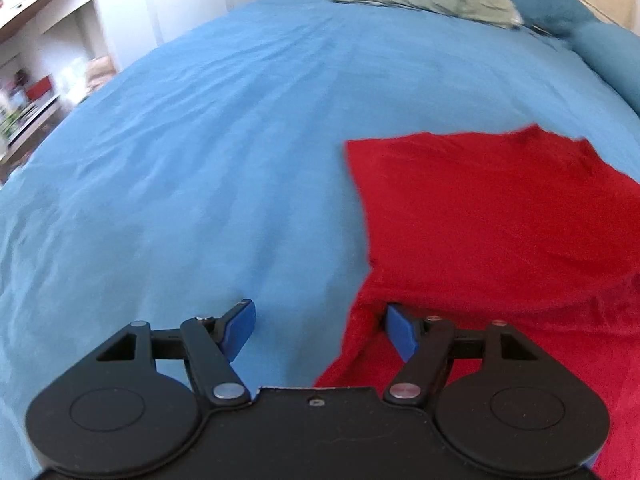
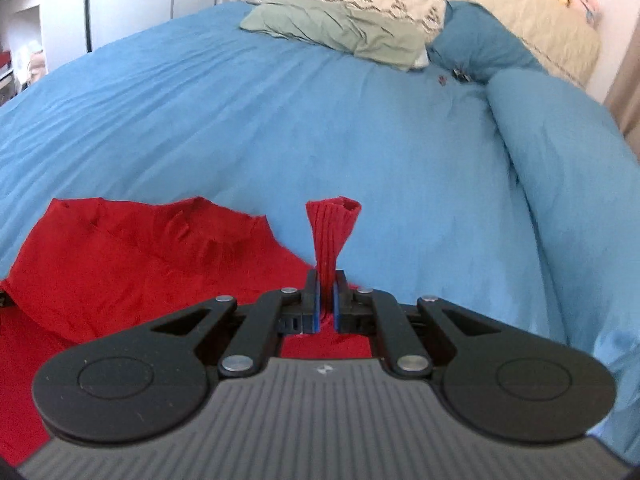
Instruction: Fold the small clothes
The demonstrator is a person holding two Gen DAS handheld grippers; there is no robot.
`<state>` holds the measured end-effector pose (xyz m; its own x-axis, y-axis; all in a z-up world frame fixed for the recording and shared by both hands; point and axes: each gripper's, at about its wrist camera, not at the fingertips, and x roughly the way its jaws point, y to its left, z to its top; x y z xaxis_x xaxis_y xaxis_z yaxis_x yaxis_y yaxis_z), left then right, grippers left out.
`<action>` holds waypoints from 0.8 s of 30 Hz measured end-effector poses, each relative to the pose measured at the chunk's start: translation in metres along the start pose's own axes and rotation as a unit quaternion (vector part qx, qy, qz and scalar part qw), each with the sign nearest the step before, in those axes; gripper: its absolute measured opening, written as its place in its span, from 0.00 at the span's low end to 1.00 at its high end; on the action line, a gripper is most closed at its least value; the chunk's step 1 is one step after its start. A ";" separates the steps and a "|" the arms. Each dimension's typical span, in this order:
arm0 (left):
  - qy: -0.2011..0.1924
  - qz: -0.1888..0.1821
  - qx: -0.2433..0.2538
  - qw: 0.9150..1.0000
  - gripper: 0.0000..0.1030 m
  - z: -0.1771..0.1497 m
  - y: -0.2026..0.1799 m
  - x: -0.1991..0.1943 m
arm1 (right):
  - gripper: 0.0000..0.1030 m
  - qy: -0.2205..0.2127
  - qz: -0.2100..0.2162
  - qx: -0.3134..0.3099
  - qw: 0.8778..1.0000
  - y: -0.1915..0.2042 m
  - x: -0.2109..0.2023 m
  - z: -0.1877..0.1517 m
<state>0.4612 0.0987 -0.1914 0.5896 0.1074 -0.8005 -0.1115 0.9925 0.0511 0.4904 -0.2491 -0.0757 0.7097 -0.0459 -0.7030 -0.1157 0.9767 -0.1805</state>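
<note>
Right jaws: closed tight on a bunched, ribbed strip of the red garment (image 2: 120, 264), likely a cuff or sleeve end; the cloth fans out upright above the pads.
Right gripper (image 2: 327, 300): sits low over the garment's right edge, blue pads pressed against the pinched fabric.
Left jaws: spread wide, nothing between them.
Left gripper (image 1: 320, 326): its right finger (image 1: 402, 330) touches or overlaps the garment's left edge; its left finger (image 1: 240, 330) is over bare bedding.
Red garment: lies mostly flat on the blue bedspread (image 2: 280, 120), ribbed collar toward the head of the bed; in the left wrist view (image 1: 500, 220) it fills the lower right, with one layer folded over another.
Blue bedspread: wrinkled, covers the whole bed, rolled into a thick ridge along the right side.
Green pillow (image 2: 340, 32): well apart from the garment, at the head of the bed.
Patterned cream cover (image 2: 500, 4): behind the pillow.
White shelves (image 1: 48, 80): left of the bed, blurred.
</note>
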 end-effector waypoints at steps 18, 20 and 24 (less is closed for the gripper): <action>-0.042 -0.098 0.068 0.992 0.74 0.002 -0.015 -0.063 | 0.98 0.033 0.019 0.142 0.989 -0.031 -0.007 -0.099; -0.045 -0.133 0.078 0.987 0.74 0.015 -0.027 -0.060 | 1.00 0.026 0.050 0.122 0.991 -0.019 -0.007 -0.092; -0.023 -0.147 0.083 0.985 0.74 0.027 -0.049 -0.029 | 1.00 0.039 0.094 0.112 0.989 0.001 0.015 -0.087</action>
<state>0.4709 0.0489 -0.1550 0.6122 -0.1870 -0.7682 0.2000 0.9767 -0.0783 0.4402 -0.2673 -0.1465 0.6333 0.1334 -0.7623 -0.0779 0.9910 0.1087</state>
